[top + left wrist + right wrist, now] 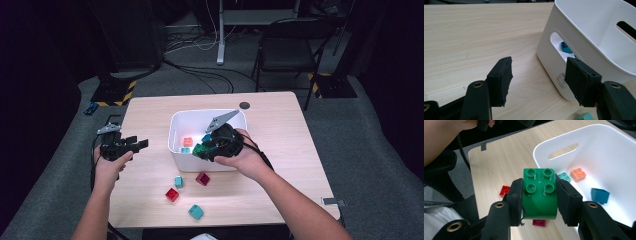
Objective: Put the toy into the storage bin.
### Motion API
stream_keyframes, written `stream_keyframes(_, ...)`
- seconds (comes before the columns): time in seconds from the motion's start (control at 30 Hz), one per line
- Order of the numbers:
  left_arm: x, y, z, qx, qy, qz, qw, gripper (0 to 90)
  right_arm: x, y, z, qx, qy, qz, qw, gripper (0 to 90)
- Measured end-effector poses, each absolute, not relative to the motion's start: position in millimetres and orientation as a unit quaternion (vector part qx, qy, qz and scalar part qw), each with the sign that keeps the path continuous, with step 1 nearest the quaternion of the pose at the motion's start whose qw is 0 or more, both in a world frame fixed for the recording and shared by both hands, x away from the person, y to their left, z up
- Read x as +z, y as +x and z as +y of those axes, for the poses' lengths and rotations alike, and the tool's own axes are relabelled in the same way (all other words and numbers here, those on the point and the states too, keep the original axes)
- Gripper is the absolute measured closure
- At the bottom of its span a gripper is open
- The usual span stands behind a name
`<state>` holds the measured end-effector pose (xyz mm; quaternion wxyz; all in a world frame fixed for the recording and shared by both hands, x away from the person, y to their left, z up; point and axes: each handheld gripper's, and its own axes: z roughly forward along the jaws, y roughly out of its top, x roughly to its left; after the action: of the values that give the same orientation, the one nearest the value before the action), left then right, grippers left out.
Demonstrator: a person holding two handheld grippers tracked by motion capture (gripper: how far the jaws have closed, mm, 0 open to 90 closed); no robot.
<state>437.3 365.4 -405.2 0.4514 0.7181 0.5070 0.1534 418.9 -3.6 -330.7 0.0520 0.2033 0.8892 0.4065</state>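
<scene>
Right tongs (539,195) clamp a green brick (539,195), one jaw on each side face. The brick has four round studs in a two-by-two block; in the right gripper view the studded face looks toward the camera and slightly up, and the brick's longer dimension runs from the studs down toward the tongs' base. The lower end looks rounded and the plastic is glossy. In the high view these tongs (202,150) hold the brick (199,149) over the near wall of the white bin (175,131), above its rim.

Left tongs (539,80) are spread wide with nothing between them, low over the tabletop (474,37) and pointed at the bin's (596,37) outer corner. In the high view they (136,145) sit left of the bin, apart from it.

Count inside the bin, right gripper view: one orange brick (578,174), one mint brick (564,176), one dark teal block (600,195); three in all.

Count loose on the tabletop in front of the bin, high view: one magenta block (202,178), one red brick (172,194), one small teal block (178,182), one larger teal block (196,212); four in all.
</scene>
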Motion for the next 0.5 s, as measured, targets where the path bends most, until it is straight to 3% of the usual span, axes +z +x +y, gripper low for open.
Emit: stream_keyframes(0.5, -405, 437, 366, 0.155, 0.718, 0.506, 0.452, 38.5, -316, 443, -12, 0.406, 0.226, 0.883, 0.071, 58.6)
